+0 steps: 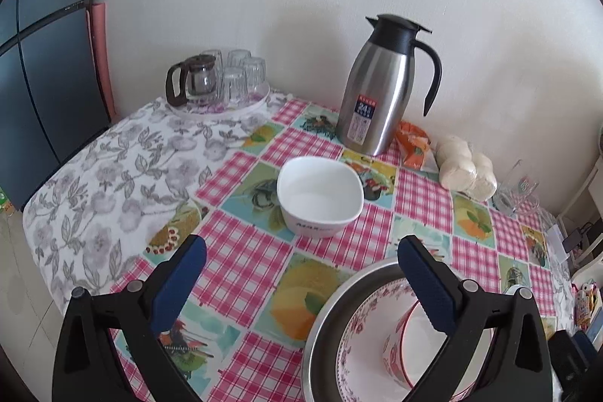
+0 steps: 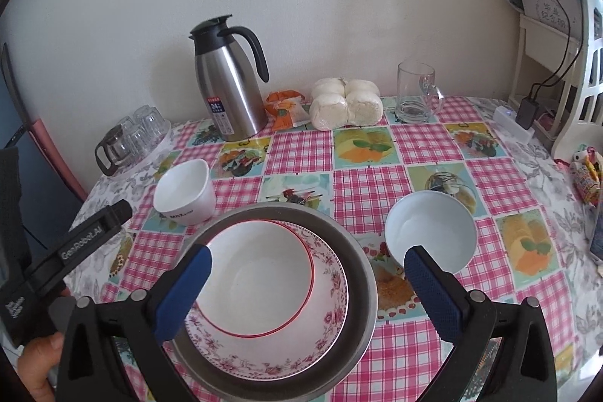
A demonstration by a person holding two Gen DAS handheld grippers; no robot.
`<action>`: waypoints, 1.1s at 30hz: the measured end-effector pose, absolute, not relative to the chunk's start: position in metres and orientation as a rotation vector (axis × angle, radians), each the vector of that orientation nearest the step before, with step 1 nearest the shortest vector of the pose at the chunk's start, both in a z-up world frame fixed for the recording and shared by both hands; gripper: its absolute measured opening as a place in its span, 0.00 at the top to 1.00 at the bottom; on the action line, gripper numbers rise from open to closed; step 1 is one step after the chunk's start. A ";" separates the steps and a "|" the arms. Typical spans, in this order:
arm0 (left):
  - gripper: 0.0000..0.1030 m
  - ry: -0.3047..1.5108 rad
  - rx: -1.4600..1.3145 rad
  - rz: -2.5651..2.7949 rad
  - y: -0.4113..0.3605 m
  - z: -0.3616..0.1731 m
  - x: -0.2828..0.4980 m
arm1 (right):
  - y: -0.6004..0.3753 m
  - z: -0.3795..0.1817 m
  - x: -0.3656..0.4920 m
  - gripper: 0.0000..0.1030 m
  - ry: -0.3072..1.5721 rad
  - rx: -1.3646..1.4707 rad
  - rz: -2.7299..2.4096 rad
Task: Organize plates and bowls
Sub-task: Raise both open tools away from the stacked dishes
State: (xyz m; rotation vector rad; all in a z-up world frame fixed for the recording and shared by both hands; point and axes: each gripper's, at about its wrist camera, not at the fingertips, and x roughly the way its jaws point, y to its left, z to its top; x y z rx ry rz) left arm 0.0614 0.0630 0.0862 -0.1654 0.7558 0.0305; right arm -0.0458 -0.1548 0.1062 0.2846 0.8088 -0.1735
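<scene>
Checked tablecloth table [image 2: 369, 153]: steel bowl [image 2: 361, 251], square bowl [image 2: 184, 194], round bowl [image 2: 433, 232], thermos [image 2: 230, 93], mug [image 2: 414, 93].

square bowl [image 1: 319, 195] fwd, jug [image 1: 380, 89] behind, cloth [image 1: 245, 251] btwn clear

Home dining table [image 2: 369, 153]; thermos jug [image 2: 226, 81], buns [image 2: 345, 104].

In the left wrist view the metal basin [image 1: 328, 292] runs off the bottom edge, and the left gripper's right finger [image 1: 427, 285] covers part of the floral plate [image 1: 354, 334] and the red-rimmed bowl [image 1: 405, 356] inside it. The thermos [image 1: 377, 89] hides part of the orange packet [image 1: 412, 145]. In the right wrist view the basin's [image 2: 361, 274] near rim lies behind the right gripper's frame, and the thermos label print [image 2: 220, 117] is too small to read.
</scene>
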 end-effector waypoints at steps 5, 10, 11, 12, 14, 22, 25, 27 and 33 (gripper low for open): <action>0.02 0.734 -0.181 0.007 0.066 0.094 0.060 | -0.159 0.149 -0.057 0.00 0.755 0.293 -0.157; 0.02 0.728 -0.206 0.006 0.073 0.099 0.062 | -0.168 0.193 -0.065 0.00 0.693 0.310 -0.150; 0.02 0.730 -0.215 0.008 0.076 0.100 0.064 | -0.169 0.200 -0.065 0.00 0.684 0.307 -0.149; 0.02 0.734 -0.222 0.003 0.077 0.100 0.065 | -0.170 0.208 -0.063 0.00 0.674 0.303 -0.154; 0.02 0.746 -0.231 -0.023 0.080 0.099 0.069 | -0.170 0.220 -0.059 0.00 0.649 0.294 -0.166; 0.02 0.767 -0.258 -0.032 0.102 0.091 0.095 | -0.149 0.232 -0.021 0.00 0.616 0.215 -0.130; 0.02 0.755 -0.301 -0.030 0.117 0.087 0.106 | -0.134 0.220 0.002 0.00 0.640 0.184 -0.101; 0.02 0.754 -0.336 -0.031 0.127 0.082 0.114 | -0.124 0.210 0.016 0.00 0.665 0.168 -0.082; 0.01 0.738 -0.454 -0.020 0.152 0.062 0.135 | -0.103 0.164 0.063 0.00 0.790 0.171 -0.040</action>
